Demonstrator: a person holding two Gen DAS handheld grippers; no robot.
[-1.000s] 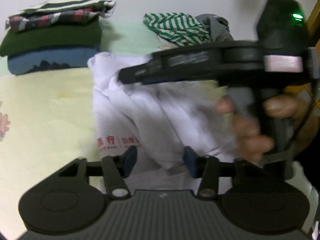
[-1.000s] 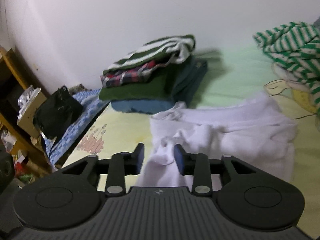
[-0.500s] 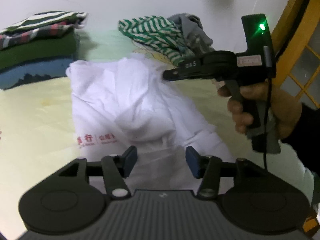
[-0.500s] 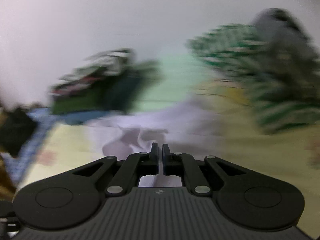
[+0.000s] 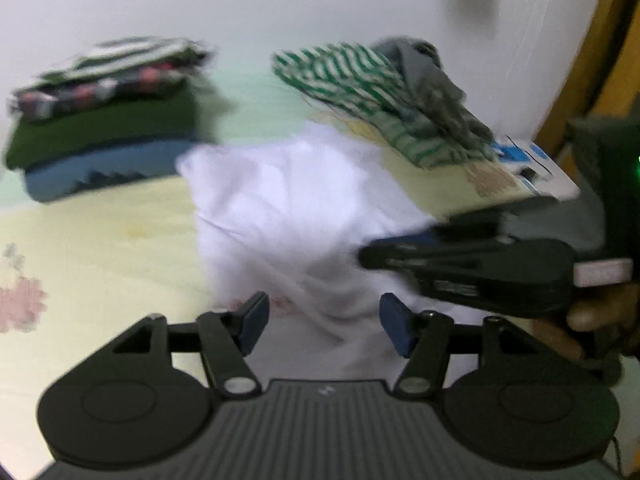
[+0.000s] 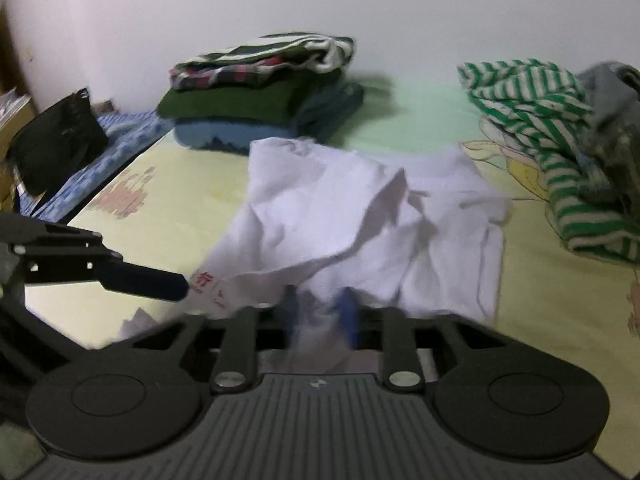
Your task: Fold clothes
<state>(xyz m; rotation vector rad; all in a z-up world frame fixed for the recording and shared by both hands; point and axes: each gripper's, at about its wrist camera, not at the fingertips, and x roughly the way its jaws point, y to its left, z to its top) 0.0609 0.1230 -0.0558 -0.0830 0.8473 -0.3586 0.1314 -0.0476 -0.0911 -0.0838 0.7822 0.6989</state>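
A crumpled white shirt (image 5: 288, 208) (image 6: 340, 208) with red print lies on the yellow-green bed sheet (image 5: 100, 248) (image 6: 172, 200). My left gripper (image 5: 324, 320) stands open just above its near edge, nothing between the blue pads. In the right wrist view the left gripper (image 6: 176, 282) comes in from the left, its tip by the red print. My right gripper (image 6: 319, 310) has its blurred fingers partly apart, with a bunch of white fabric between them. Seen from the left wrist, the right gripper (image 5: 368, 258) sits at the shirt's right edge, held by a hand (image 5: 592, 316).
A stack of folded clothes (image 5: 104, 120) (image 6: 260, 96) sits at the back left by the wall. A green-striped garment (image 5: 360, 80) (image 6: 540, 120) and a grey one (image 5: 432, 76) (image 6: 612, 112) are heaped at the back right. A black bag (image 6: 56, 140) lies left of the bed.
The right gripper was shut half a second ago; its fingers are now apart. It swung down to the shirt's near right edge, dragging fabric along. The left gripper stayed open.
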